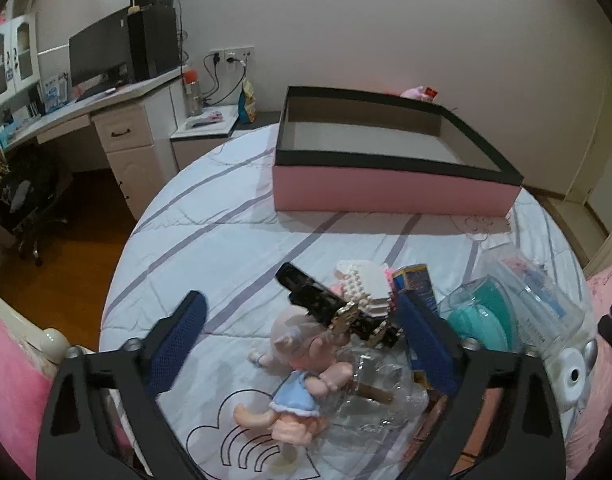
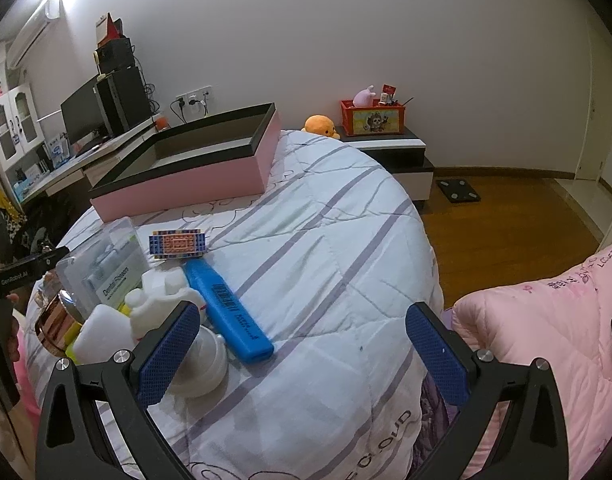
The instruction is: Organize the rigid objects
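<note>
Doll point(image 1: 293, 380), rigid, light and slippery, lies between the left gripper point(image 1: 301, 344)'s wide, empty jaws; grasp its torso. Right gripper point(image 2: 306, 356) gapes empty too.

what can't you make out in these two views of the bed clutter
- Left wrist view: the black toy pistol, its grip hidden behind the pale doll in a blue dress.
- Right wrist view: the round white plastic piece, partly behind the right gripper's finger.
- Both views: the pink open box, floor partly hidden by its walls.
</note>
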`<state>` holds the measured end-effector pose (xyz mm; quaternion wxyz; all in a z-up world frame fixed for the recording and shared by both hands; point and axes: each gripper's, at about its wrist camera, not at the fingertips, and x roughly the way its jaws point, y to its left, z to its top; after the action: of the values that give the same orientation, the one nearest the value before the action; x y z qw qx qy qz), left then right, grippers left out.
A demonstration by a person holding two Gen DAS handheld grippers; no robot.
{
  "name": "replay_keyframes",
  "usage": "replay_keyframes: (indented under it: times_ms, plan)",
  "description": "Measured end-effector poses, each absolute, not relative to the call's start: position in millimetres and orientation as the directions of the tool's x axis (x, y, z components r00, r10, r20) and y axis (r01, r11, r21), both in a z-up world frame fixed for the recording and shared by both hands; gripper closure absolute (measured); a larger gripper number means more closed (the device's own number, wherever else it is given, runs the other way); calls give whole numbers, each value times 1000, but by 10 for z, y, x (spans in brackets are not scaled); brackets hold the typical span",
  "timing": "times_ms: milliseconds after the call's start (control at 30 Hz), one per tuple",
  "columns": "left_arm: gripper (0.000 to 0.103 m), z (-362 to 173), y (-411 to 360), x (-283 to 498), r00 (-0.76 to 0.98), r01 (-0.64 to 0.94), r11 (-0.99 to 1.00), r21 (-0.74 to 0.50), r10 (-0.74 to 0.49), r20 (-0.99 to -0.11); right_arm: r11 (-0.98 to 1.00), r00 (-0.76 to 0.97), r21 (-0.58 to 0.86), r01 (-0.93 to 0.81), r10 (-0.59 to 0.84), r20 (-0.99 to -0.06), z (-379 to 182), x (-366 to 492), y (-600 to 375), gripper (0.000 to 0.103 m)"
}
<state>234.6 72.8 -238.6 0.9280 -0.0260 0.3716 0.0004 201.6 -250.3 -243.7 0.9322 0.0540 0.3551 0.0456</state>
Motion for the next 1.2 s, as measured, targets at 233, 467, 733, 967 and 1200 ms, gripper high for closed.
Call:
replay_keyframes:
  times_ms: [233, 467, 733, 967, 1200]
  plan:
    - [58, -2352, 714, 2370, 740, -17, 998, -63, -30, -672, 989, 740, 142, -50, 132, -660, -2469, 2047, -2526, 0]
    - [70, -2241, 607, 2306, 769, 7, 1000, -5, -9, -640, 991, 731, 132, -31, 113, -673, -2566, 2095, -2563, 0]
    - [85, -2149, 435, 2222, 784, 43, 998, 44, -7, -621, 989, 723, 147, -24, 119, -680, -2638, 2116, -2595, 0]
    - [85, -2232, 160, 2207, 750, 145, 989, 0, -110, -652, 986, 726, 163, -30, 133, -674, -2639, 2090, -2620, 0]
    - [85, -2447, 63, 2238, 703, 164, 986, -8, -123, -700, 984, 731, 174, -44, 151, -665, -2607, 2031, -2638, 0]
